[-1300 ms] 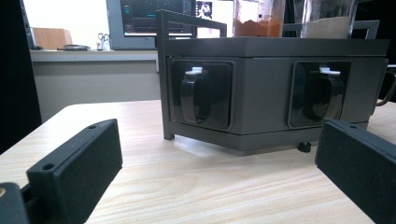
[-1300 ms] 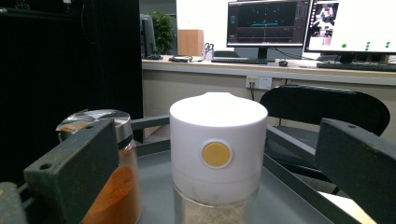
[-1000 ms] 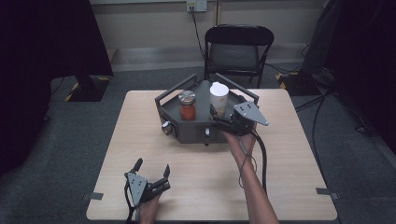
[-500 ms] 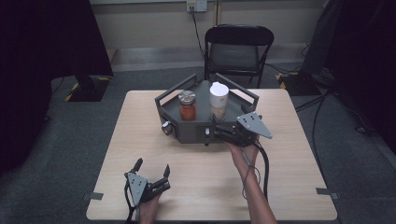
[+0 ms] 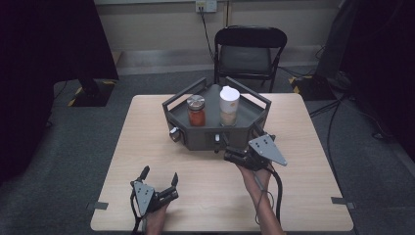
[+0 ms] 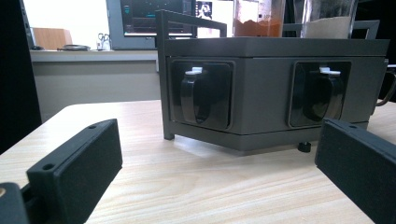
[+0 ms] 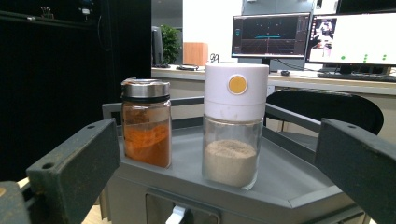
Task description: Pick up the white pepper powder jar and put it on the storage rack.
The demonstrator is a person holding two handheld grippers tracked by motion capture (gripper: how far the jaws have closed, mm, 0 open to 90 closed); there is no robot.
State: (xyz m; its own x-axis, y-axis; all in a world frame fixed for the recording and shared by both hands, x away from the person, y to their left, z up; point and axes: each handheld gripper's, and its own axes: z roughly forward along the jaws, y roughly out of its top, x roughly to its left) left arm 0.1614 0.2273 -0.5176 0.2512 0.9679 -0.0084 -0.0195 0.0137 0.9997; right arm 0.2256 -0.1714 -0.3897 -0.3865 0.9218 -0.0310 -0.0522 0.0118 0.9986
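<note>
Worktop: pale wood-grain worktop (image 5: 147, 132); carries the rack at centre-rear, both grippers on the person's side of it.
Rack: dark grey hexagonal metal tray-rack with rail handles (image 5: 254, 115); recessed pull handles on its front faces, seen in the left gripper view (image 6: 201, 95).
White-capped jar: glass jar of beige powder, white cap with orange dot (image 7: 233, 126) — upright on the rack's top deck, long axis vertical, just beside the red jar, not touching.
Red jar: glass jar of orange-red spice, metal lid (image 7: 146, 122); upright, to the left of the white-capped jar in the right gripper view.
Right gripper (image 5: 234, 155): nearer — just in front of the rack's front edge; fingers spread wide, empty. White-capped jar lies straight ahead between them, slightly above.
Left gripper (image 5: 159, 177): well back near the worktop's near edge, fingers wide apart, holding nothing.
Judgement: the reach falls to the right gripper — forward and level, fingers either side of the white-capped jar.
</note>
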